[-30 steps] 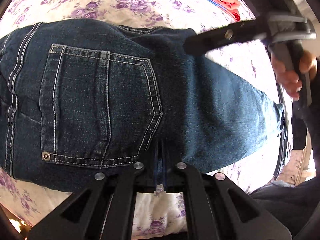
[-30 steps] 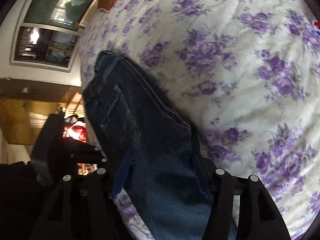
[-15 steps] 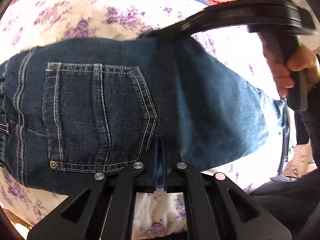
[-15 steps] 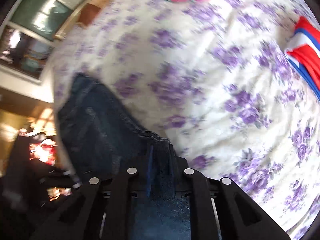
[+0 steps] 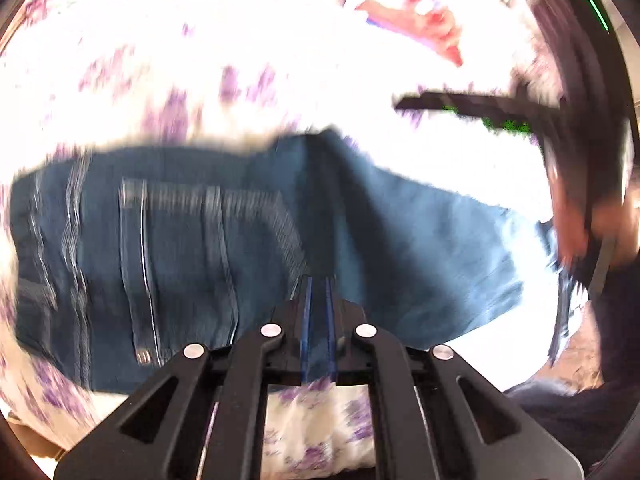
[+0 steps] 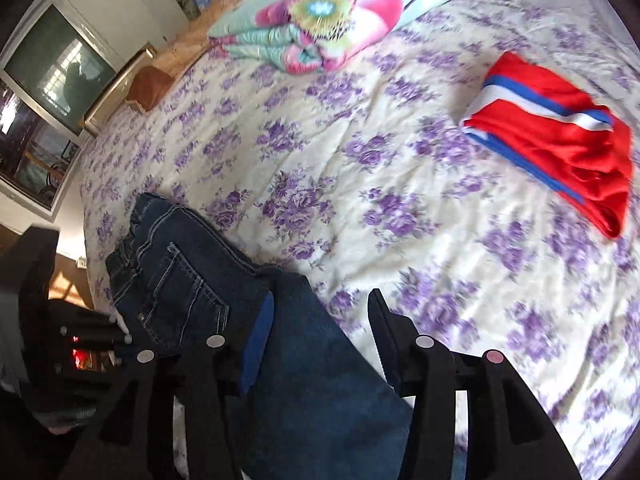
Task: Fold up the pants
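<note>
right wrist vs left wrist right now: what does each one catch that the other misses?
Only the right wrist view: the rolled pink-and-teal floral blanket, the window, and the right gripper open above the denim.

Only the left wrist view: the left gripper shut on the jeans' edge, and the person's hand on the other tool.

Both: dark blue denim jeans with a stitched back pocket, purple-flowered cream bedsheet, folded red garment with blue-white stripes.

dark denim pants point(image 6: 208, 280) folded, back pocket up, on bed.
</note>
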`<state>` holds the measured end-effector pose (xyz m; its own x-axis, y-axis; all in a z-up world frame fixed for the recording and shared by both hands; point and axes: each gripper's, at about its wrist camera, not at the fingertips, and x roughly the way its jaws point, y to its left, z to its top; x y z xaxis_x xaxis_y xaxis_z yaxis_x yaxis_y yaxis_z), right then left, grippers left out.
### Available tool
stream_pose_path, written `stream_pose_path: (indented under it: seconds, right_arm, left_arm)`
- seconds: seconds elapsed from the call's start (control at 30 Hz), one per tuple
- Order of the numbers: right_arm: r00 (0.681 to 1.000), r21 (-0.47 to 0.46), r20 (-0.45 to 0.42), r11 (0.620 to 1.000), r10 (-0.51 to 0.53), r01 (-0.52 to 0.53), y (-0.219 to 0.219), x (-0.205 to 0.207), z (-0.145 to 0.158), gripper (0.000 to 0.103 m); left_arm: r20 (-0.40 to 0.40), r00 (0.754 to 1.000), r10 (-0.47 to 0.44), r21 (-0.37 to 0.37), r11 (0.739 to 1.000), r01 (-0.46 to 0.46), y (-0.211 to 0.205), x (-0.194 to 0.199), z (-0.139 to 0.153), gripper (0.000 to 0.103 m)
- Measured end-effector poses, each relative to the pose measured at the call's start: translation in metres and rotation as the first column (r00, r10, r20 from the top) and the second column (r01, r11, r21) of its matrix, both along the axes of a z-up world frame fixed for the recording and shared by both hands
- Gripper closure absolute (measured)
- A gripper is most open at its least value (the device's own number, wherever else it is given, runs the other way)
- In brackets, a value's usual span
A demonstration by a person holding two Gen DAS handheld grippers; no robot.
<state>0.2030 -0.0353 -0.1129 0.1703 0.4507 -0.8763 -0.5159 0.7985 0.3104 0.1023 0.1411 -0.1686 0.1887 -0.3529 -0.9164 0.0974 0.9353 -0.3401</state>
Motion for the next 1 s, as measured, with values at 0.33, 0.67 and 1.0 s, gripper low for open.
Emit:
stream_pose_path:
  seconds: [0.33, 0.67, 1.0]
  right_arm:
    - [0.983, 0.062, -0.15, 0.991, -0.105, 0.115, -0.032, -0.113, -0.04, 0.095]
    - [0.948, -0.015, -0.236, 0.976, -0.213, 0.216, -0.037, -0.12, -0.078, 0.095]
    - [0.695, 0.091, -0.167, 0.691, -0.7, 0.717, -0.242, -0.223, -0.031, 0.03]
  left_arm:
    - [-0.099, 0.994, -0.055, -0.04, 0.998, 0.051, -0.045, 0.092, -0.054, 0.094]
    - [-0.13, 0.991, -0.02, -0.057, 0.998, 0.013, -0.032, 0.09, -0.067, 0.1]
    - [-0.113, 0.988, -0.104, 0.001, 0.994, 0.105, -0.056, -0.011, -0.045, 0.086]
